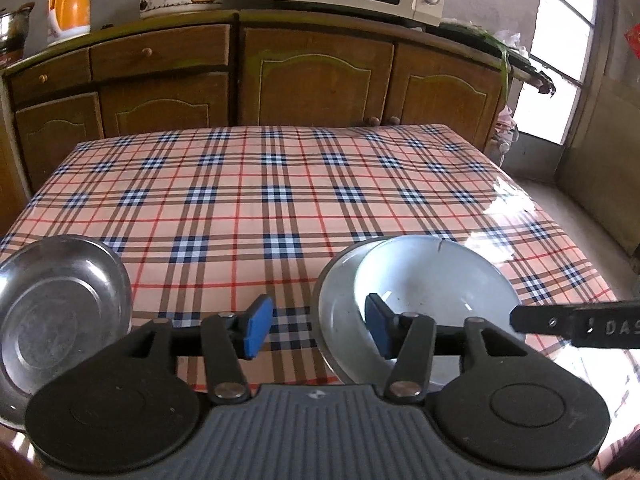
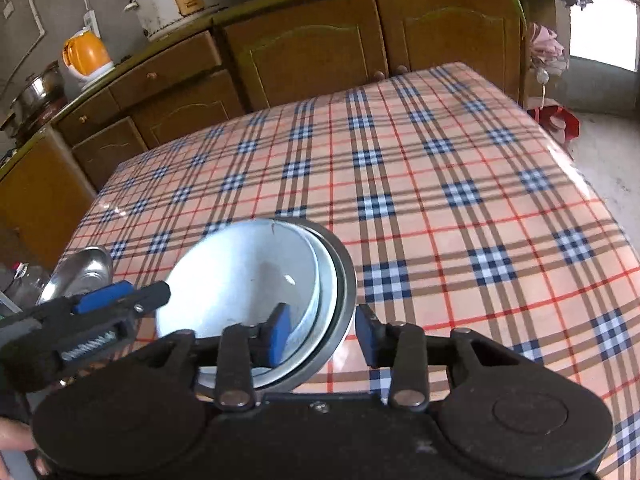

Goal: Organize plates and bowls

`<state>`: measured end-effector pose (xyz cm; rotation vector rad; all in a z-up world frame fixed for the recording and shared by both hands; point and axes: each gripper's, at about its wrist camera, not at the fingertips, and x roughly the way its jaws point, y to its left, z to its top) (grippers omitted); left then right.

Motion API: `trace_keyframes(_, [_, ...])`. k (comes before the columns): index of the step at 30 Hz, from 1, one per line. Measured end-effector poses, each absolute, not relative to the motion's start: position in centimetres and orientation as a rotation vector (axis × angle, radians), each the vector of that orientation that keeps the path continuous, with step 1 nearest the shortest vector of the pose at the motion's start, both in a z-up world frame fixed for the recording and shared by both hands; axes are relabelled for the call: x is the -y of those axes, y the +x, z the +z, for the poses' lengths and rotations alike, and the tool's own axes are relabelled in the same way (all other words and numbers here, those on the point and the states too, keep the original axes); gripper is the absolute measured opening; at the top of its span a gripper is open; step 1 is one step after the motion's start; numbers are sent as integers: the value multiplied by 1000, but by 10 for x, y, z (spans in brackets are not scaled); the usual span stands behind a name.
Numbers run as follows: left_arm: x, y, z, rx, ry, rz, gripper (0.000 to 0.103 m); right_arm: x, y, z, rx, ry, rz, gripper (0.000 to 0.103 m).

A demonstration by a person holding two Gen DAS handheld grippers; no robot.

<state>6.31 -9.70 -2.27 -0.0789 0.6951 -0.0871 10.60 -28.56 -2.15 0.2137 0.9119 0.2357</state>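
- The table has a checked cloth, and most of it is bare, with lots of room toward the far edge and the brown cupboards behind it.
- A white bowl sits mouth up inside a bigger metal plate, near the front edge of the table.
- The bowl leans a little in the plate, closer to one side of the rim.
- Another metal plate lies flat at the front left, well apart from the first.
- The plates and bowl are round, so they have no long side.
- The left gripper is spread, with nothing between its blue pads; one pad hangs over the metal plate's rim.
- The right gripper is spread too, one pad inside the bowl and one outside the plate's rim; I cannot tell if they touch.
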Motion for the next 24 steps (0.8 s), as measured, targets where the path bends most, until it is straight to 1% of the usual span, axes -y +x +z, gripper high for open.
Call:
trace_keyframes(3, [96,61,-20,-688,-78,-86,54,289,107,-31,-927,272,248,46])
trace_keyframes(6, [95,60,-19,-684,-81,-86,54,282,108,-37,-921,246,247,49])
trace_keyframes(8, [95,60,-18,-681,-80,-86,54,278,107,-34,-902,226,247,50])
trace_keyframes(13, [97,59,-15,-682,-78,-99,55,274,104,-23,-866,177,237,49])
trace_keyframes(17, [102,58,-11,-681,-81,-110,61,272,99,-14,-836,151,239,50])
trace_keyframes(20, [106,56,-9,-689,-79,-122,66,270,96,-9,-822,141,244,57])
trace_keyframes(21, [107,56,-8,-689,-79,-124,68,270,94,-7,-816,139,244,64])
trace_keyframes(22, [108,55,-7,-687,-78,-126,70,270,92,-6,-811,137,246,68])
trace_keyframes(24, [110,53,-6,-685,-75,-131,74,270,90,-4,-803,136,249,71])
